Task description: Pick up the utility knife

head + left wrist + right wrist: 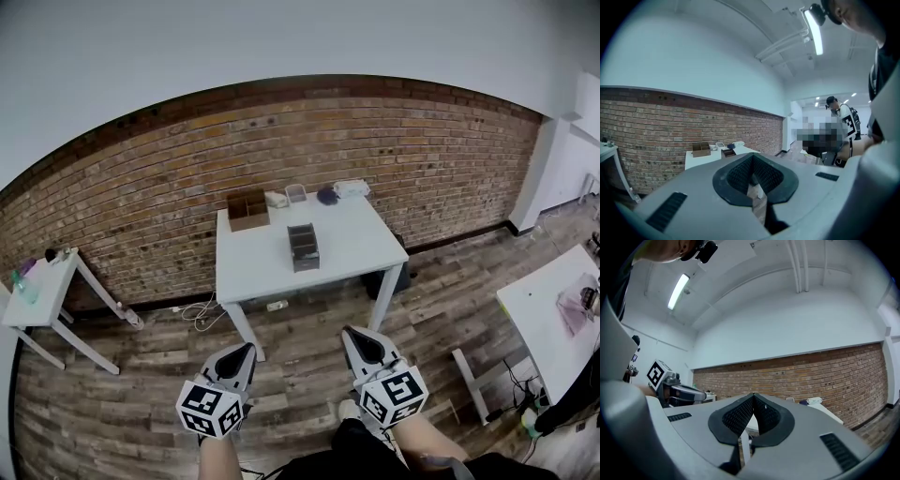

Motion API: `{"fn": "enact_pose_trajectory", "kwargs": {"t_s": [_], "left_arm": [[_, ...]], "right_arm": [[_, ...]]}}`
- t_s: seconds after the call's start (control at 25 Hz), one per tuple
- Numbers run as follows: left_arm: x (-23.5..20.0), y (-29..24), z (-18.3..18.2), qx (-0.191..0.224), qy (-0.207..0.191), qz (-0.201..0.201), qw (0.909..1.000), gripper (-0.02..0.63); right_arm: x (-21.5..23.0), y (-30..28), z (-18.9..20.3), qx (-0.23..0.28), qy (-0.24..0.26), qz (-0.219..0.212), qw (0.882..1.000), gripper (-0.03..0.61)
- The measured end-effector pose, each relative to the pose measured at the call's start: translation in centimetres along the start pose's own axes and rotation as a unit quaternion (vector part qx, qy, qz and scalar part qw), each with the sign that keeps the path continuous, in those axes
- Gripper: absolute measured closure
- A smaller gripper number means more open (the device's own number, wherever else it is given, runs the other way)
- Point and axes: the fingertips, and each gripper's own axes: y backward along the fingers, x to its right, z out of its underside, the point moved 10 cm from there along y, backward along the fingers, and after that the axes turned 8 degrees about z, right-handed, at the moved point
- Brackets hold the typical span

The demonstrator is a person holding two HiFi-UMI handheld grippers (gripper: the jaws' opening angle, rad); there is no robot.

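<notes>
Both grippers were pressed together with nothing in them. The left gripper (pixel 247 348) had its jaws meeting at the tip, and so did the right gripper (pixel 352 331). They were side by side, held low and close to the person's body over the wood plank floor (pixel 309 323), each one pointed ahead.

Well apart from them, further ahead, a white tabletop (pixel 352 246) stood against the brick wall (pixel 169 187). On it sat a dark grey organizer (pixel 303 247) near the middle. A brown open box (pixel 248 210) was at the back left. Along the back edge were a small clear container (pixel 296 193), something dark blue (pixel 327 196) and a white item (pixel 352 188).

Honestly I couldn't make out the utility knife in any view, since the stuff on that tabletop was too small to tell.

Off to the left was a small white side table (pixel 42 292).
</notes>
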Motion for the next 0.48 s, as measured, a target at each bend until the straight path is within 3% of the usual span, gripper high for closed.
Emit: {"fn": "enact_pose_trajectory", "kwargs": {"t_s": [0.48], "left_arm": [[-4.3, -13.2, -2.5, -0.011, -0.002, 0.011, 0.9999, 0.618]], "right_arm": [[9.3, -8.8, 0.6, -0.006, 0.000, -0.022, 1.000, 0.580]]}}
